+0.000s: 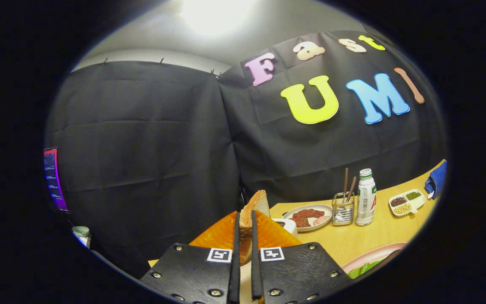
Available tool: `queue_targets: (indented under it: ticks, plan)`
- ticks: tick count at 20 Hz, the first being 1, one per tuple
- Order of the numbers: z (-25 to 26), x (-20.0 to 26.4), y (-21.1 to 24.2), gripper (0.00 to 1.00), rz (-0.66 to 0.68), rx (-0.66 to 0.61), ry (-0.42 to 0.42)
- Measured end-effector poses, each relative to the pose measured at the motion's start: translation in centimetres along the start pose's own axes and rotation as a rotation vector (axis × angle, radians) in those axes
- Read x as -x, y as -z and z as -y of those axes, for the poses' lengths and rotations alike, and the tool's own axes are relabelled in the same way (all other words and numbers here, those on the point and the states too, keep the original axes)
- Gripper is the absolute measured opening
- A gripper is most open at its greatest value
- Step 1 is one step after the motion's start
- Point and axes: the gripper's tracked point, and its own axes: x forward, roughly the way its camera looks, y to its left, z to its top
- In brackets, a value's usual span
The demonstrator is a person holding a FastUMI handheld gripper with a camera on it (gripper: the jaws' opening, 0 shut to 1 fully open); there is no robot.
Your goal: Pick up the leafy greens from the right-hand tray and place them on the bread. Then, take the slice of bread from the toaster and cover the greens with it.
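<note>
Bread slice [255, 211] stands on edge, pinched betw. gripper [245, 236] fingers, long axis upright, above orange tray [220, 234]; greens [363, 268] lie low to the right.

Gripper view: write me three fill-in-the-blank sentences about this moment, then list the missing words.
1. The tool is shut on a slice of ____.
2. The chopsticks stand in a wire holder just left of the white ____.
3. The divided dish holds ____ kinds of beans.
Missing words: bread; bottle; three
</note>
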Motion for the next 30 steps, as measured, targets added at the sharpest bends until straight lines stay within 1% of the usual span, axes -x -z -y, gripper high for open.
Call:
queue_targets:
  ticks: [3,5,7,10,14,17,21,25,29,30]
  plan:
    - [1.3,2.3,-2.8,0.10,0.037,-0.036,-0.008]
    - [3.1,3.9,-4.6,0.10,0.074,-0.005,0.024]
    - [4.4,5.7,-5.2,0.10,0.088,0.009,0.041]
    - [7.6,8.5,-5.5,0.10,0.080,0.048,0.096]
    - [12.7,12.0,-6.2,0.10,0.072,0.099,0.203]
    - [15.9,14.2,-6.2,0.10,0.057,0.130,0.268]
    - [19.4,16.5,-4.9,0.10,0.016,0.187,0.347]
    - [22.2,18.1,-3.6,0.10,-0.027,0.211,0.409]
    - [24.0,19.9,-2.4,0.10,-0.066,0.294,0.479]
    - [24.1,20.1,-1.9,0.10,-0.079,0.310,0.485]
